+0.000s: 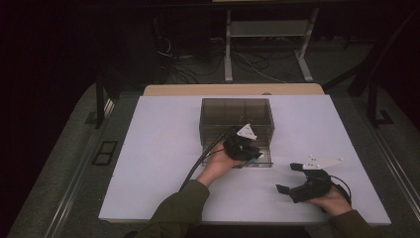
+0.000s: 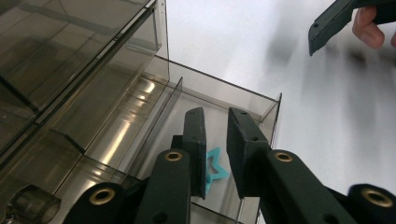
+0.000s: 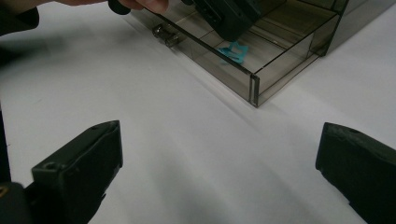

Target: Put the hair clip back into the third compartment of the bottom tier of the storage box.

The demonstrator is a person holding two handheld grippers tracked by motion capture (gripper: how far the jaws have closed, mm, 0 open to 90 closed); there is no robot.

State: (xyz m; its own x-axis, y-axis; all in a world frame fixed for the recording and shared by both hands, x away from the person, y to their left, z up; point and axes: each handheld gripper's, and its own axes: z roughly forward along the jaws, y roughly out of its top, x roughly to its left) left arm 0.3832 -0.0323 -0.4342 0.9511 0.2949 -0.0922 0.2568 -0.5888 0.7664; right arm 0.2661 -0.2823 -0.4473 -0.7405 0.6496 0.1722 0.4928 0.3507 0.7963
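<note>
Left claw (image 2: 215, 154) sits inside the pulled-out drawer (image 1: 257, 162) of the smoked plastic box (image 1: 236, 119), jaws slightly parted around a teal star (image 2: 215, 170), not visibly clamping it. Right claw (image 3: 219, 172) rests wide open, empty, on the tabletop (image 1: 163, 148) at near right. Judged: the star is neither gripped nor lifted yet.

Both forearms wear olive-green sleeves (image 1: 181, 208). Each hand carries a black two-jaw gripper: the left gripper (image 1: 242, 147) has a white three-cornered plate (image 1: 246, 131) on top and a black cable (image 1: 203, 156) trailing toward the near edge; the right gripper (image 1: 291, 177) has a similar pale plate (image 1: 322, 161) and a thin looped cable (image 1: 342, 184). Seen close, the jaws are flat matte-black pads on black link arms fastened with brass-coloured rivets (image 2: 173, 156).
</note>
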